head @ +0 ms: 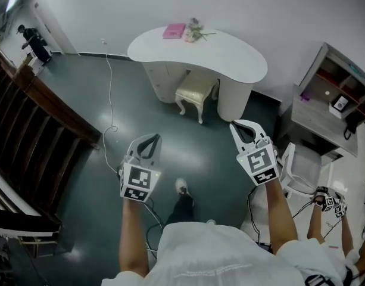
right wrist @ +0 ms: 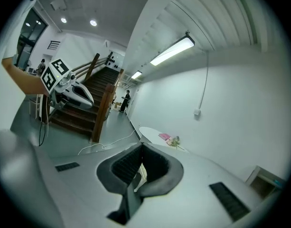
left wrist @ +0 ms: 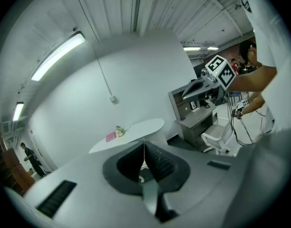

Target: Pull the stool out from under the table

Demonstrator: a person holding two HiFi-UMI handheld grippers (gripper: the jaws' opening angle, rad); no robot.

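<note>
While the stool [head: 196,93] sits half under the white table [head: 230,55] at upper centre, both grippers hang well short of it. Left gripper [head: 149,140] and right gripper [head: 243,127] are clenched, holding nothing. Dark floor [head: 200,151] lies between. Cable [head: 108,94] trails left of the table, white chair [head: 292,165] stands at right. Pink book [head: 174,31] lies on the tabletop.

You've got two grippers, the left gripper [head: 152,138] and right gripper [head: 240,124]; far off, one table [head: 230,55], one stool [head: 195,89], one pink book [head: 174,31], one flower bunch [head: 195,31]; near right, one white chair [head: 289,162].
</note>
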